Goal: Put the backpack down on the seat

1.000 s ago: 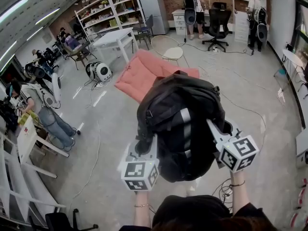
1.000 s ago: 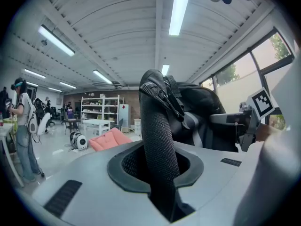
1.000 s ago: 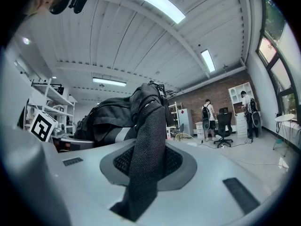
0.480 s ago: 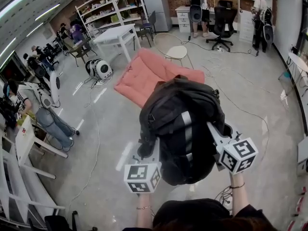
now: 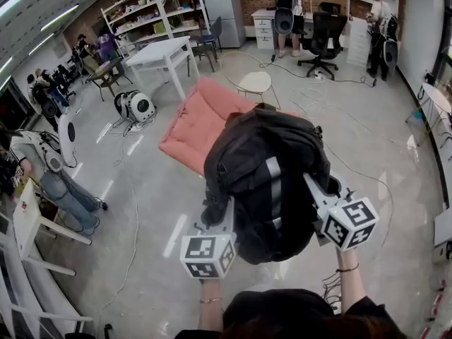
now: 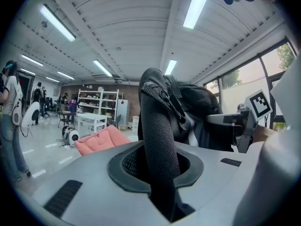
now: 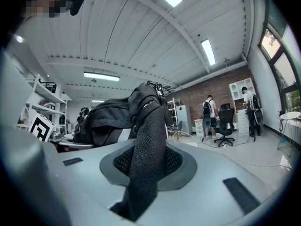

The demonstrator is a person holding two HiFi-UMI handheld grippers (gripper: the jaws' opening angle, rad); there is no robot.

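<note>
A black backpack (image 5: 265,175) hangs in the air in front of me, carried between both grippers. My left gripper (image 5: 215,217) is shut on one mesh shoulder strap (image 6: 157,159), which runs up out of its jaws to the backpack (image 6: 197,112). On the backpack's other side, my right gripper (image 5: 316,189) is shut on the second strap (image 7: 148,145). The bag's body (image 7: 108,117) shows to the left of that strap. The seat, a low pink padded sofa (image 5: 201,122), lies on the floor ahead, partly hidden behind the backpack. It also appears as the pink seat (image 6: 101,140) at the left.
A round white stool (image 5: 254,83) stands just beyond the sofa. A white table (image 5: 162,51) and a white round device (image 5: 134,106) are to the left. A person (image 5: 56,182) stands at the far left, others by the black office chair (image 5: 323,37). Cables cross the floor.
Both grippers keep hold of the backpack straps. In the head view the pink sofa has drifted slightly left and nearer, and the room has shifted with my movement.
</note>
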